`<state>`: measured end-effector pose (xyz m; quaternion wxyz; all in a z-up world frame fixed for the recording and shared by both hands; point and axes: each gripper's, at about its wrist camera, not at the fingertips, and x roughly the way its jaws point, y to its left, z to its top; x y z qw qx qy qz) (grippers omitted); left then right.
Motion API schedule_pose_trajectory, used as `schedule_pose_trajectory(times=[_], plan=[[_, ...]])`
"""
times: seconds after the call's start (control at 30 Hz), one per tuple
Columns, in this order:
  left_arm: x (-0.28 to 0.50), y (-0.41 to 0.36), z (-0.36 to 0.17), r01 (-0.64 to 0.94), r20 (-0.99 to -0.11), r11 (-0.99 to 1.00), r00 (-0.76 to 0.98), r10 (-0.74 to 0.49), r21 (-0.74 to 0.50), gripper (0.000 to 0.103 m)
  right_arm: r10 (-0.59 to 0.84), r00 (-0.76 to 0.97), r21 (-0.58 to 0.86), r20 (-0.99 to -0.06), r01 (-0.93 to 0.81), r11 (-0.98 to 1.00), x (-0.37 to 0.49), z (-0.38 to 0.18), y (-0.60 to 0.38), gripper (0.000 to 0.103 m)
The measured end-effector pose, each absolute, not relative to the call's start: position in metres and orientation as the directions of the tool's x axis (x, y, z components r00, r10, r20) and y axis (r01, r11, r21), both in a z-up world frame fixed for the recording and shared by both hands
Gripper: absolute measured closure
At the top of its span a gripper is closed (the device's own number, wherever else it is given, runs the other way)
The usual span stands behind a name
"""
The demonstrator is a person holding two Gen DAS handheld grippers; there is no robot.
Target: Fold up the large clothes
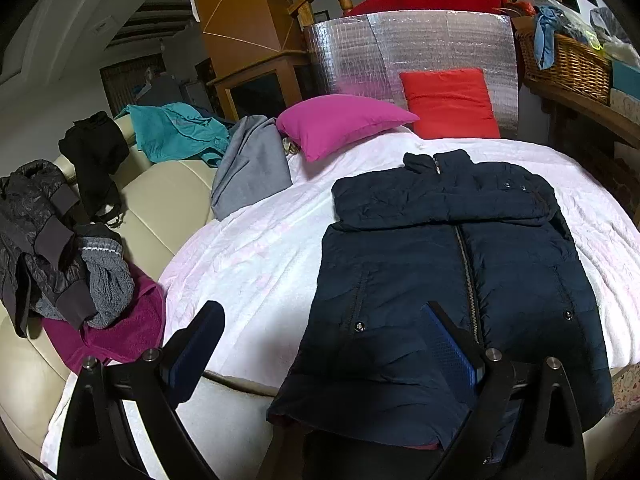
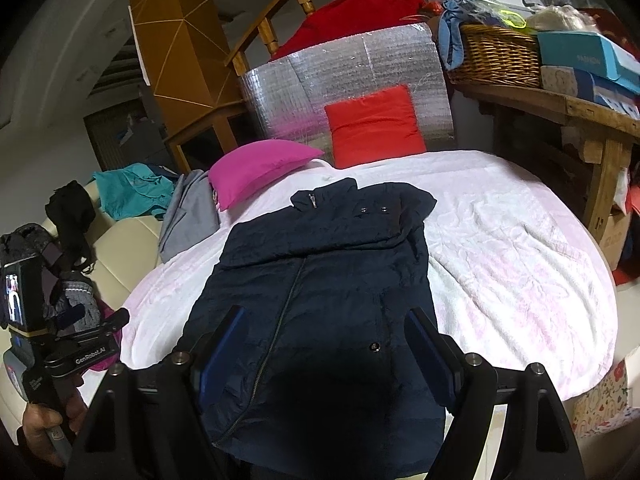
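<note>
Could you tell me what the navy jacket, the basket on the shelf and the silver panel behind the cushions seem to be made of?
The navy jacket looks like a padded synthetic shell, matte, with quilted puckering, a metal-looking zip and snaps. The basket appears to be woven wicker, with brown strands crossing. The silver panel seems to be foil-faced bubble insulation, judging by its shiny, gridded surface; I cannot be certain.

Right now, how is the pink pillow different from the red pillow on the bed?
The pink pillow lies tilted on the white blanket, while the red pillow stands upright against the silver foil sheet. The pink pillow is next to the grey garment; the red pillow stands apart from it. The pink pillow sits left of the dark jacket's collar, the red one straight behind it. Both are plain, single-coloured and lie beyond the jacket.
</note>
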<state>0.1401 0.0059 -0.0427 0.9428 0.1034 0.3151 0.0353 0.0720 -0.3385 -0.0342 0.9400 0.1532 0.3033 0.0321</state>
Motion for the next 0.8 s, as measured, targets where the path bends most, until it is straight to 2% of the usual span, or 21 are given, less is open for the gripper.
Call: schedule_pose_trajectory(times=[0.6,0.7,0.8], plan=[[0.155,0.023,-0.067,-0.022,-0.639,0.979,0.755,0.151,0.205,0.006,0.155,0.772,0.317,-0.616,0.063,0.946,0.084,-0.058,-0.343,0.020],[0.155,0.035,-0.074,0.003,-0.666,0.984,0.737,0.117,0.177,0.006,0.152,0.765,0.313,-0.625,0.068,0.947,0.085,-0.062,-0.346,0.020],[0.157,0.056,-0.089,0.037,-0.726,0.994,0.686,0.047,0.100,0.006,0.156,0.754,0.320,-0.638,0.075,0.944,0.081,-0.070,-0.354,0.020]])
